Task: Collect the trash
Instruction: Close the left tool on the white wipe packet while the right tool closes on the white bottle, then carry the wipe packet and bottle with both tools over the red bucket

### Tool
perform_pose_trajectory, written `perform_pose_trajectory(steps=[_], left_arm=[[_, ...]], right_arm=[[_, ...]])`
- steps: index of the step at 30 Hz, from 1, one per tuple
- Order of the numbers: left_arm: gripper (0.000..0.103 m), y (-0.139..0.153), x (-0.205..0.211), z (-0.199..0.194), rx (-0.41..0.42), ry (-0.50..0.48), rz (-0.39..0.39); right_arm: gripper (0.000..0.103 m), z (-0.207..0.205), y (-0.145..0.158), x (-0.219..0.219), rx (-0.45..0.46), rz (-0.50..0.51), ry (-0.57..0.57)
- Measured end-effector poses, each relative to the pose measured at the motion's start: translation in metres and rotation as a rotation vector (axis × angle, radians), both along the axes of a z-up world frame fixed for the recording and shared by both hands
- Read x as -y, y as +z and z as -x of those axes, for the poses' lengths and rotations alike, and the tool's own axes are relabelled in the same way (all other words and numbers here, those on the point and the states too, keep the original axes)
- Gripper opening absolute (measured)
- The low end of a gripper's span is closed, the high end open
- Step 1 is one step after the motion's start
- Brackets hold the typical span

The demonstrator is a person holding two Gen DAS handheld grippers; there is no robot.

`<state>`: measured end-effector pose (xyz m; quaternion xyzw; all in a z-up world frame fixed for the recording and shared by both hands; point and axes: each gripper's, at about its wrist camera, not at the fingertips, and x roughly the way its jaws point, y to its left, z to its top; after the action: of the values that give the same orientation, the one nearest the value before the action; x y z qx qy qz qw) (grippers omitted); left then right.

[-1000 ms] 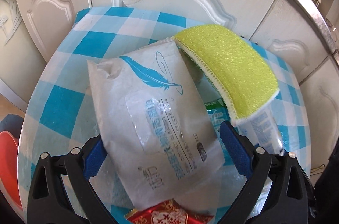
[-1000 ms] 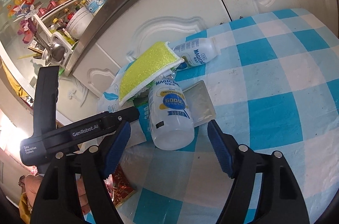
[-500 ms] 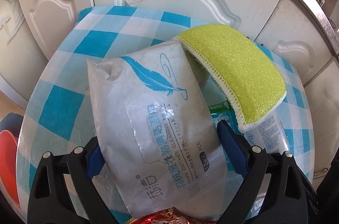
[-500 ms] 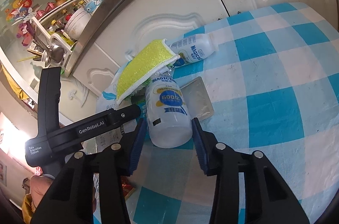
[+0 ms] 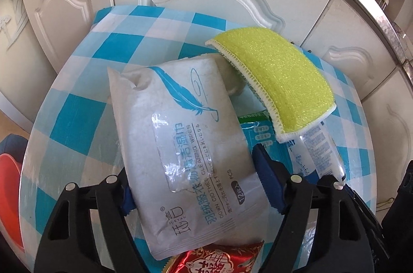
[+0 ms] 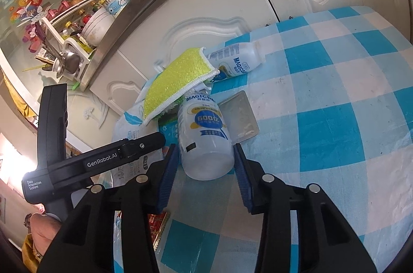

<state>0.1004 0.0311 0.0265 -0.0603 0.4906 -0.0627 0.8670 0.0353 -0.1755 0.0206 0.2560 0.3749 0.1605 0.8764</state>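
On the tabletop (image 6: pixel 335 97), our right gripper (image 6: pixel 205 167) squeezes the bottle (image 6: pixel 205 138) to lift it; our left gripper (image 5: pixel 196 185) has been closing around the wipes pack (image 5: pixel 185 143), perhaps touching already.

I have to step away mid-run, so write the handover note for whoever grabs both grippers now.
Left gripper: jaws have just been closing around the white wipes pack; it sits between the pads, grip not confirmed.
Right gripper: closed on the base of the near Magicday bottle.
Still on the checked table: yellow sponge on the pile, second bottle, foil blister sheet, red wrapper.
Nothing lifted yet; everything remains to collect.
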Motion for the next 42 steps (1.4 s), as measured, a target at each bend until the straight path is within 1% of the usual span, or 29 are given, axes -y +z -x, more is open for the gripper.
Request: perform_pose_trajectory(steps=[1,2,3,4,6,9,12,14,16,20,21,22,27,34,42], left_arm=[[0.073,0.001,-0.001,0.003,0.003,-0.003,0.007],[0.068,0.003,-0.003,0.006,0.008,-0.004,0.012],[0.058,0.006,-0.005,0.009,0.017,-0.002,0.019],[0.054,0.008,-0.007,0.012,0.021,-0.002,0.03],[0.053,0.01,-0.012,0.017,0.015,-0.006,0.05],[0.052,0.006,-0.013,0.024,0.008,-0.03,0.044],[0.052,0.005,-0.014,0.029,-0.001,-0.044,0.072],[0.051,0.005,-0.014,0.032,0.01,-0.049,0.072],[0.043,0.005,-0.014,0.036,0.039,-0.051,0.067],[0.034,0.007,-0.018,0.04,0.059,-0.04,0.102],[0.031,0.008,-0.019,0.04,0.064,-0.039,0.108],[0.027,0.009,-0.019,0.042,0.073,-0.038,0.111],[0.017,0.016,-0.023,0.051,0.113,-0.047,0.126],[0.011,0.029,-0.038,0.072,0.151,-0.043,0.147],[0.009,0.038,-0.066,0.102,0.176,-0.042,0.193]], right_arm=[[0.044,0.002,0.001,0.0,0.004,0.0,0.002],[0.044,0.005,0.001,-0.001,0.007,0.002,0.004],[0.044,0.007,0.001,-0.001,0.009,0.004,0.006],[0.044,0.009,0.001,-0.001,0.009,0.007,0.009],[0.044,0.013,0.001,-0.002,0.01,0.017,0.012],[0.044,0.021,0.002,-0.003,0.019,0.029,0.011],[0.044,0.031,0.003,-0.001,0.029,0.031,0.006],[0.044,0.037,0.003,0.001,0.031,0.026,0.001],[0.044,0.041,0.003,0.005,0.033,0.017,-0.006],[0.044,0.049,0.002,0.009,0.035,0.001,-0.011],[0.044,0.051,0.002,0.01,0.035,0.0,-0.011],[0.044,0.052,0.002,0.01,0.037,0.0,-0.012],[0.044,0.059,0.002,0.012,0.043,-0.003,-0.018],[0.044,0.07,0.003,0.015,0.053,-0.003,-0.038],[0.044,0.084,0.005,0.016,0.071,0.007,-0.081]])
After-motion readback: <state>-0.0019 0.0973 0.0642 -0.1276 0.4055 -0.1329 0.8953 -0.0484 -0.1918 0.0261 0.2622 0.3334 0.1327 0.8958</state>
